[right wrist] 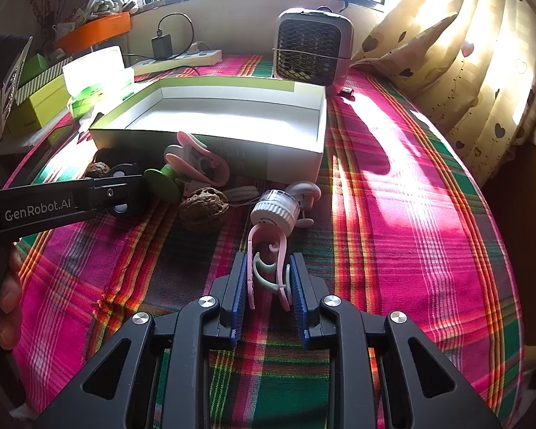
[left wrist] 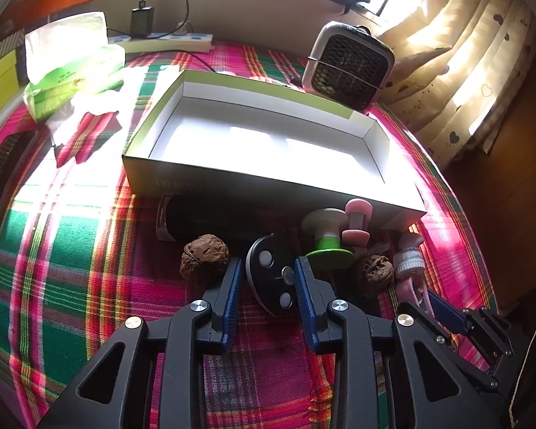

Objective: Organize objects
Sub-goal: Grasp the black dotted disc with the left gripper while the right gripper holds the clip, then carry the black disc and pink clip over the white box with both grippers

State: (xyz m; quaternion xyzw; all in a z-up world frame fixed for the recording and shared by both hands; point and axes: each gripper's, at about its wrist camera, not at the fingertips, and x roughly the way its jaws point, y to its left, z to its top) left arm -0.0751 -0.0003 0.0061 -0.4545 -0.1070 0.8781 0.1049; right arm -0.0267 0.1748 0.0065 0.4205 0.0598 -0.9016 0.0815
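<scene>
A shallow empty box (left wrist: 196, 85) with white inside lies on the plaid cloth; it shows in the right wrist view (right wrist: 321, 125) too. In front of it lie small objects. My left gripper (left wrist: 266, 266) is shut on a black oval gadget (left wrist: 268, 279) with round buttons. A walnut (left wrist: 203, 255) lies left of it, a green spool (left wrist: 327, 237) and a second walnut (left wrist: 373, 268) to the right. My right gripper (right wrist: 268, 271) is shut on a pink and mint hooked clip (right wrist: 268, 261) attached to a white ribbed cap (right wrist: 273, 211).
A small mesh-front fan (left wrist: 348, 64) stands behind the box at the right. A green tissue pack (left wrist: 71, 71) and a power strip (left wrist: 168, 41) lie at the back left. A pink clamp (right wrist: 200, 159) leans against the box. Curtains (right wrist: 464, 53) hang on the right.
</scene>
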